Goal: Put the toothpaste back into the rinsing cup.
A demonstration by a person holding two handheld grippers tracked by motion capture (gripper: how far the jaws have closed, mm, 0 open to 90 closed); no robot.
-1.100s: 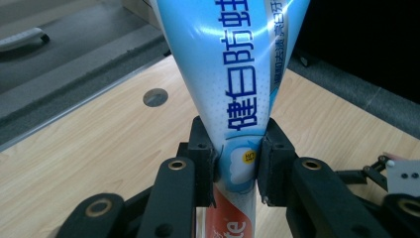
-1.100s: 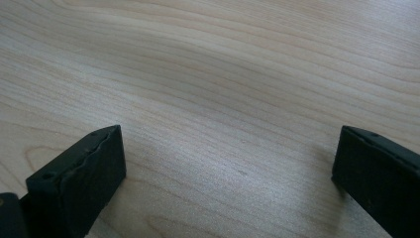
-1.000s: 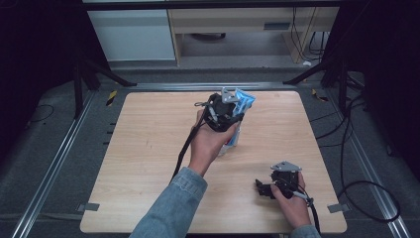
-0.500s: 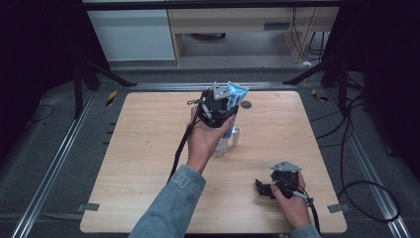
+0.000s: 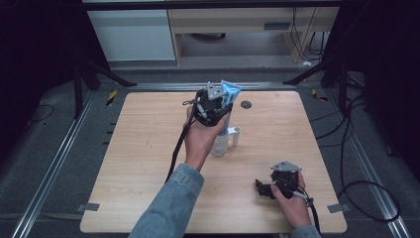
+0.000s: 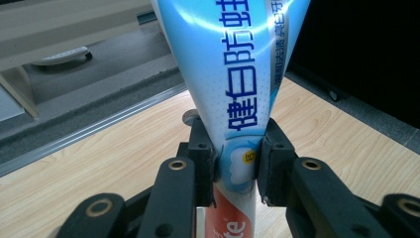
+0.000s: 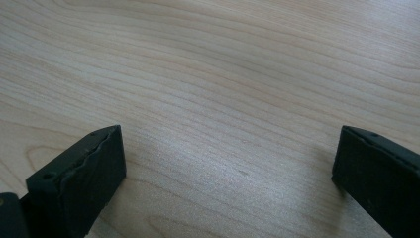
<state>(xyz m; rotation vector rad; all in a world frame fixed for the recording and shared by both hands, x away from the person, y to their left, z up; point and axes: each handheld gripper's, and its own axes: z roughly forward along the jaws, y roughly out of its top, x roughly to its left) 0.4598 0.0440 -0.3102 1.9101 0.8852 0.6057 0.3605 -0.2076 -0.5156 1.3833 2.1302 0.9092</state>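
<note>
Behind left hand (image 5: 202, 136): toothpaste tube (image 5: 229, 99) lower end hidden.

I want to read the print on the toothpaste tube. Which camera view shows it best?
The left gripper view: the toothpaste tube stands close, upright between the left gripper pads, print readable. The high view shows it small, partly behind that gripper. The right gripper view faces bare table.

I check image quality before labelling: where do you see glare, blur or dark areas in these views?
High view: the wooden table is evenly lit, the surroundings fall into near black, the picture is slightly soft. Left gripper view: the toothpaste tube held by the left tool shows bright glare near its top; the background is soft. Right gripper view: the wood grain is sharp, and the right tool casts soft shadows.
</note>
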